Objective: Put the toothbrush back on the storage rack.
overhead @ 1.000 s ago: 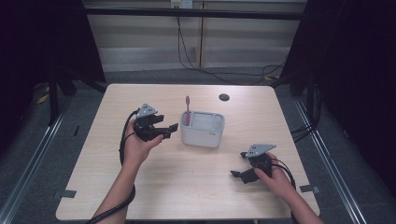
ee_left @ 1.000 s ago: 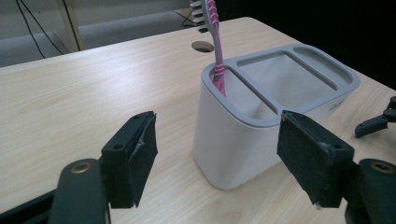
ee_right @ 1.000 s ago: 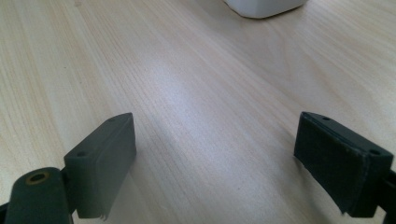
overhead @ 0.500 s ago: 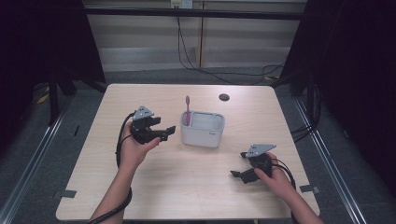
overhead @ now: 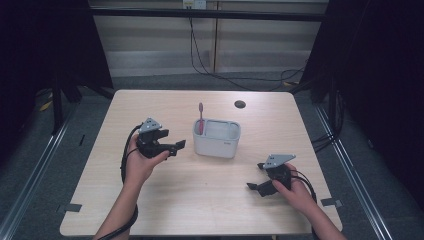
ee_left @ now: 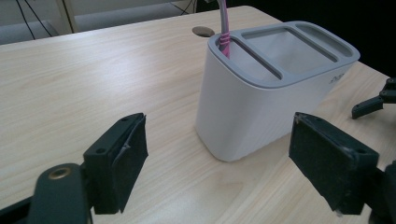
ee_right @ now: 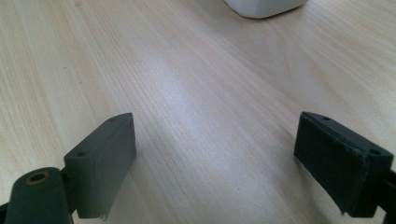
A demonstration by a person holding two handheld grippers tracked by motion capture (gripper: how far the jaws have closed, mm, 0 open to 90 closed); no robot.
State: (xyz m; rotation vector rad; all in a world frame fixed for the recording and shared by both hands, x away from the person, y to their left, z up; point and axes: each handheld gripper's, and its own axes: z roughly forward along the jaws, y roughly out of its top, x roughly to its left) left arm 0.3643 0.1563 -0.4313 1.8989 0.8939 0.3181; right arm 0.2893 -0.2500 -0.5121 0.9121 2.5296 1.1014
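Observation:
A white toothbrush holder (overhead: 216,138) with a grey rim stands near the middle of the table, and a pink toothbrush (overhead: 201,117) stands upright in its left slot. My left gripper (overhead: 172,146) is open, just left of the holder and pointing at it, with nothing between its jaws. In the left gripper view the holder (ee_left: 266,93) and the toothbrush (ee_left: 224,28) stand close ahead of the open left gripper (ee_left: 219,154). My right gripper (overhead: 255,176) rests open at the front right, apart from the holder. Bare wood lies between the jaws of the right gripper (ee_right: 215,154).
The light wooden table (overhead: 165,110) has a round dark cable hole (overhead: 240,104) behind the holder. Cables trail from both grippers. Dark floor and metal rails lie beyond the table's edges. The holder's base (ee_right: 261,7) shows at the top of the right gripper view.
My left gripper has drifted a little left and toward the near edge, still open. The right gripper and the holder have stayed where they were.

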